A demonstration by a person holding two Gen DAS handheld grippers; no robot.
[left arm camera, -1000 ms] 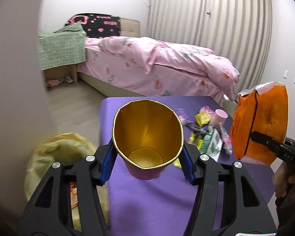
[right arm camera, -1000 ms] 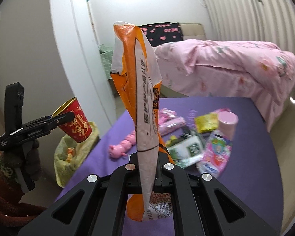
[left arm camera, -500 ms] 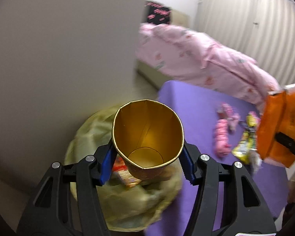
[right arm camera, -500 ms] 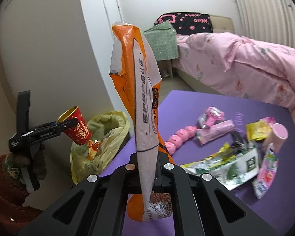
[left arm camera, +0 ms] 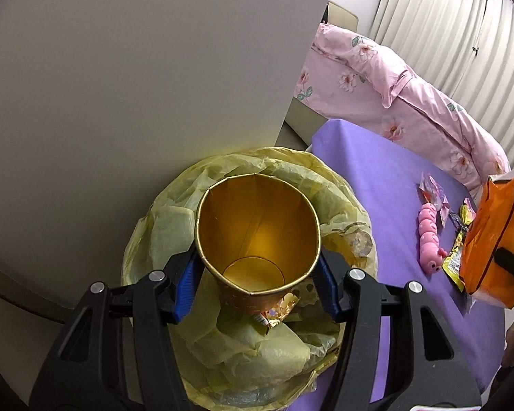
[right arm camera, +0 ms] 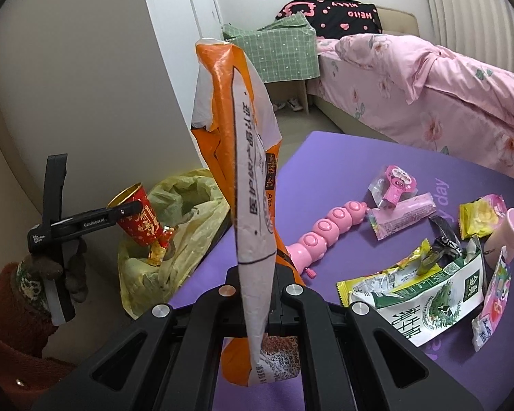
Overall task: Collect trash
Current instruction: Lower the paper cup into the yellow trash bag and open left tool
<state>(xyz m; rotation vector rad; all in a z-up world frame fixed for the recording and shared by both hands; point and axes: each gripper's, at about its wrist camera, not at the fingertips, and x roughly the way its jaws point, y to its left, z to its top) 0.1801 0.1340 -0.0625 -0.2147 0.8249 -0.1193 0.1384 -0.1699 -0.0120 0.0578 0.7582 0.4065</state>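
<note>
— Paper, that cup [left arm camera: 257,239]: light, thin-walled, easy to crush. The left gripper [left arm camera: 257,275] clasps it by both sides just under the rim, right over the yellow bag [left arm camera: 174,226].

— And the right gripper [right arm camera: 258,294]?

— Clenched on the limp orange packet [right arm camera: 238,144], near its bottom edge.

— What does each view add?

— Left looks into the cup's empty gold inside; right shows its red outside and wrappers [right arm camera: 425,294] on the purple mat [right arm camera: 342,157].
</note>
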